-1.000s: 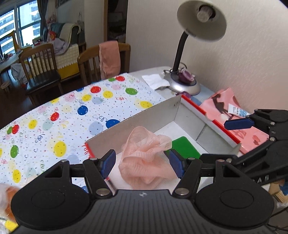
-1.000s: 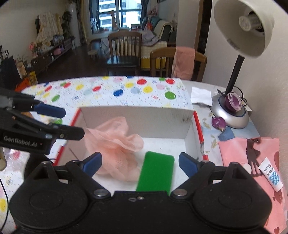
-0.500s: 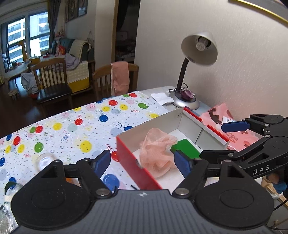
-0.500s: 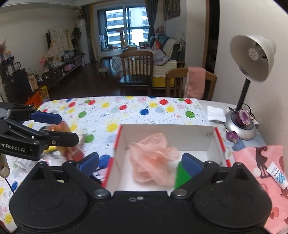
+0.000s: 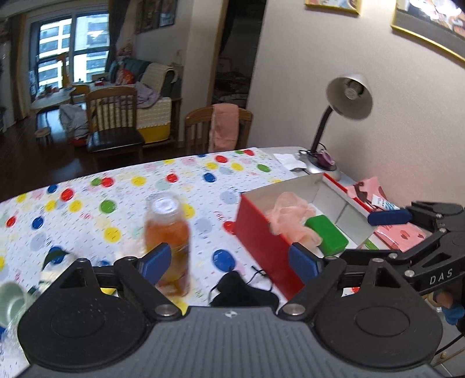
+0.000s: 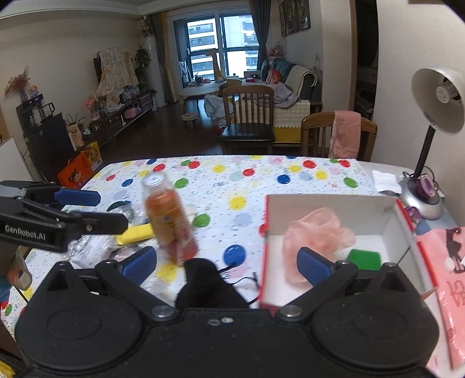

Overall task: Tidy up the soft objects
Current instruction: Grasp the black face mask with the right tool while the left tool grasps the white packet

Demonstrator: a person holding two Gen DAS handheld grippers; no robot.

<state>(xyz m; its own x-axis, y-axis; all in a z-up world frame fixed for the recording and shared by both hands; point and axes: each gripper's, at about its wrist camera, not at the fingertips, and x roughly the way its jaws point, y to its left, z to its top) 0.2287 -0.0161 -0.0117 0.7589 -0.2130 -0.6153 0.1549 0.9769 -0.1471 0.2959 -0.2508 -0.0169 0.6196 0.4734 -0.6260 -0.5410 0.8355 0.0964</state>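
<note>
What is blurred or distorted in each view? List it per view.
Left wrist view: the orange bottle and the cup at the left edge are motion-smeared, fisheye bends the picture frame. Right wrist view: the bottle and pink mesh pouf are soft, the lamp stays fairly crisp.

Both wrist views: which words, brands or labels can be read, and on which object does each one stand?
"DAS": on the right gripper, seen from the left wrist view.
"GenRobot.AI": on the left gripper, seen from the right wrist view.
Large red letters on the pink bag: cut off and upside down, not readable.
Bottle label: blurred, not readable.
Tube print: too small to read.
</note>
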